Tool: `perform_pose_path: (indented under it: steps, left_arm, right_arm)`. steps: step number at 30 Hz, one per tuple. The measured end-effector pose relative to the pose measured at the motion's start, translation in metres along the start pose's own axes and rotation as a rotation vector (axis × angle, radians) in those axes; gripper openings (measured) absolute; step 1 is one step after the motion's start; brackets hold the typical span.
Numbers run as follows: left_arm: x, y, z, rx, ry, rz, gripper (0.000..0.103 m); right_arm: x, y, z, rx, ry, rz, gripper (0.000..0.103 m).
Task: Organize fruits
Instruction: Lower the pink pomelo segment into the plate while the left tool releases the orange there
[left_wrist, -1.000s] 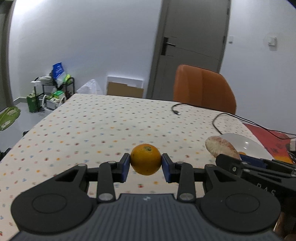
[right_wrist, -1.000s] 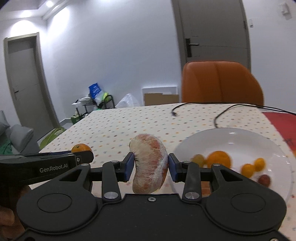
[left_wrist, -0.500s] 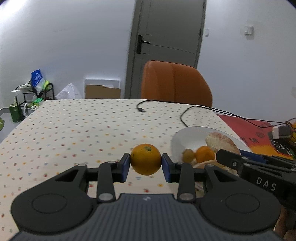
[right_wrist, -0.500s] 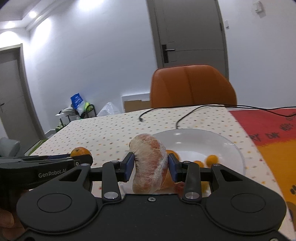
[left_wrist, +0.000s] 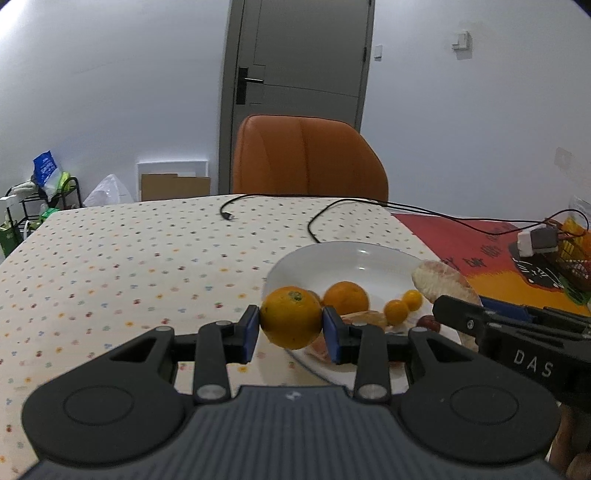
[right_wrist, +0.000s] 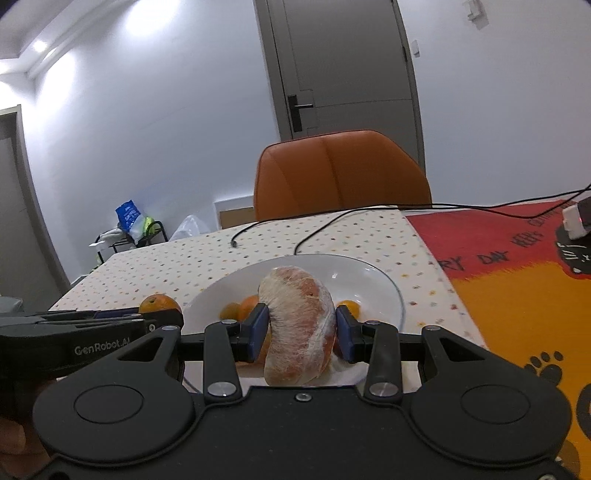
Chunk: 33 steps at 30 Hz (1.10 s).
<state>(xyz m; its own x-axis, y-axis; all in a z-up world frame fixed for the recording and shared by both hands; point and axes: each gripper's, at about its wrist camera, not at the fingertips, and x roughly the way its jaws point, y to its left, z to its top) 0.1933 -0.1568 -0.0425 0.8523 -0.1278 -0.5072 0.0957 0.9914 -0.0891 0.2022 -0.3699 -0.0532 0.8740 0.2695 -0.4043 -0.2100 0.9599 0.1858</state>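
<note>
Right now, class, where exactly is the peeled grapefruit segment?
In the right wrist view the peeled grapefruit segment is clamped upright in the right gripper, held above the near part of the white plate, with small oranges behind it.

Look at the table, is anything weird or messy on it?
Slightly. A loose black cable snakes across the dotted tablecloth just behind the white plate, its plug end lying free. The fruit looks tidy: an orange and a peeled citrus segment are held in the jaws, nothing spilled.
</note>
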Motion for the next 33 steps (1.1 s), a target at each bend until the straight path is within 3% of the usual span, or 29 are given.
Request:
perform_pose_path:
  steps: [12, 33]
  left_arm:
    - [0.016, -0.028, -0.003, 0.026, 0.04, -0.048, 0.038]
    - [0.015, 0.027, 0.005, -0.059, 0.03, 0.098, 0.039]
  right_arm:
    - [0.0, -0.021, -0.002, 0.024, 0.004, -0.019, 0.038]
    - [0.033, -0.006, 0.015, -0.031, 0.003, 0.015, 0.038]
